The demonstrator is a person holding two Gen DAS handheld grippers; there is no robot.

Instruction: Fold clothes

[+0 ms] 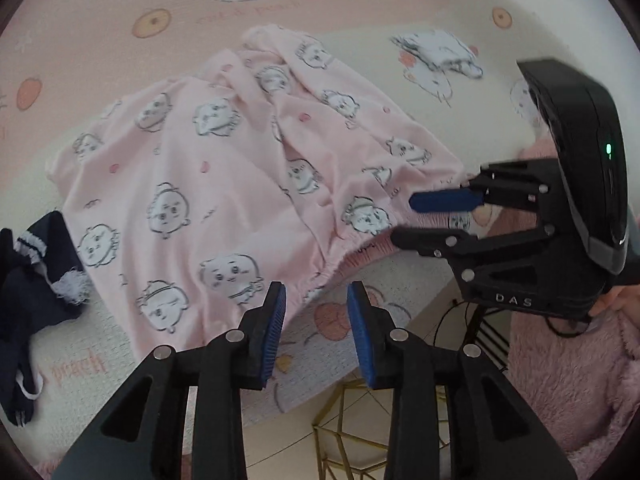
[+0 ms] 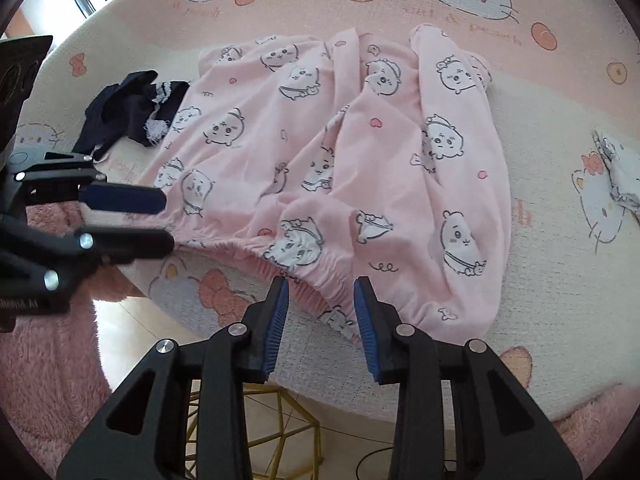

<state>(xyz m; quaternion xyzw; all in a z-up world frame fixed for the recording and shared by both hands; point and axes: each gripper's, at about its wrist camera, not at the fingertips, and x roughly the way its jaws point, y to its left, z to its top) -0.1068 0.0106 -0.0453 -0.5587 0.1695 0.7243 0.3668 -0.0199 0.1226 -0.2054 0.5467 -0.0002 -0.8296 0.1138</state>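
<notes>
Pink pyjama trousers (image 1: 224, 184) (image 2: 320, 152) with a cartoon print lie spread on the table, their elastic waistband (image 1: 320, 276) (image 2: 304, 264) along the near edge. In the left wrist view my left gripper (image 1: 317, 296) is open, and the waistband's left end sits just ahead of its blue pads. It also shows at the left of the right wrist view (image 2: 168, 220), open beside that end. My right gripper (image 2: 322, 288) is open too, with the gathered waistband showing between its fingertips. Seen from the left wrist, the right gripper (image 1: 404, 219) straddles the waistband's right end.
A crumpled navy garment (image 1: 32, 280) (image 2: 128, 108) lies left of the trousers, and a small white cloth (image 1: 440, 52) (image 2: 624, 172) far right. The table wears a Hello Kitty cover (image 1: 100, 8) (image 2: 560, 240). A gold wire frame (image 1: 344, 432) and tiled floor lie below the edge; a fluffy pink sleeve (image 1: 568, 380) is close.
</notes>
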